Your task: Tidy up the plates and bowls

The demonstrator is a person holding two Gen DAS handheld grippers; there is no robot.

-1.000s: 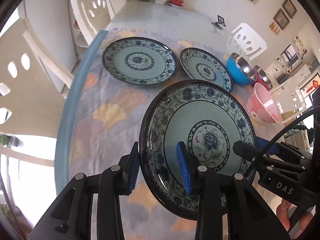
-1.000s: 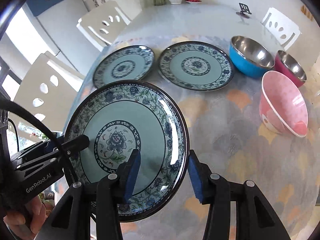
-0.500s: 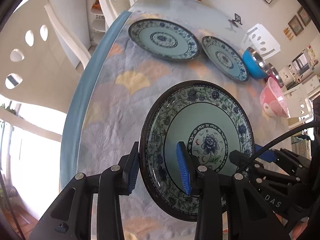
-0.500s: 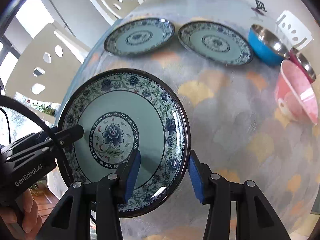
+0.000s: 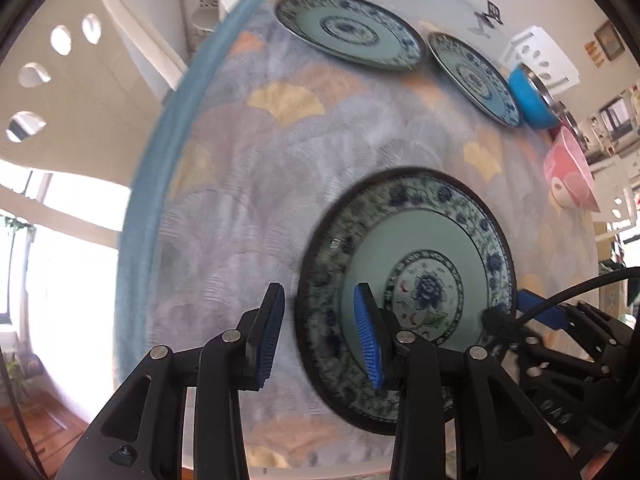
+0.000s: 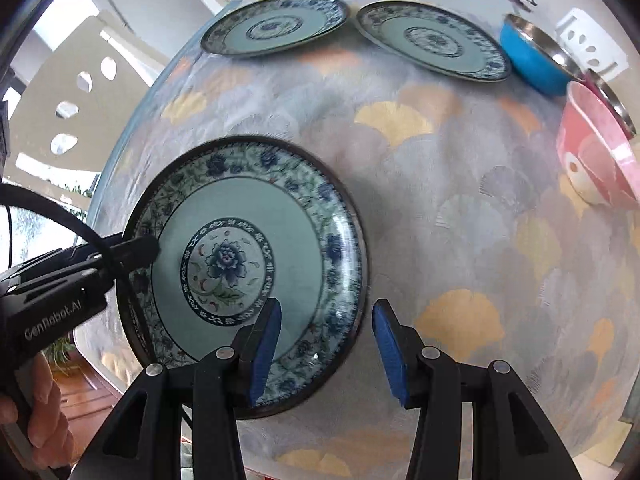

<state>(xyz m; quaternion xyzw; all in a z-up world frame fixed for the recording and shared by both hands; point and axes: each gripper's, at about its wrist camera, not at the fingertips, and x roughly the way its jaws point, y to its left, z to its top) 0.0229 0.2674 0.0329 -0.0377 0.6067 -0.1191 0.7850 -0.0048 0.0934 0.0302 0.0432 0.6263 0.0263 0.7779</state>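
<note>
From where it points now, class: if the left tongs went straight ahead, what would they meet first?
Probably the near plate: its rim lies between the left tongs, whose jaws stand apart around it. Depth is unclear.

The only writing that can be read is "GenRobot.AI", printed in pale letters along the black body of the left gripper (image 6: 140,249), which reaches into the right wrist view from about 9 o'clock; the lettering itself sits lower, toward 8 o'clock, just above the hand (image 6: 38,416) that holds it. In the left wrist view the body of the right gripper (image 5: 516,312) comes in at about 4 o'clock, and any marking on it is too blurred to read. The framed pictures (image 5: 606,40) on the wall at about 2 o'clock in that view are too small to show any words.
</note>
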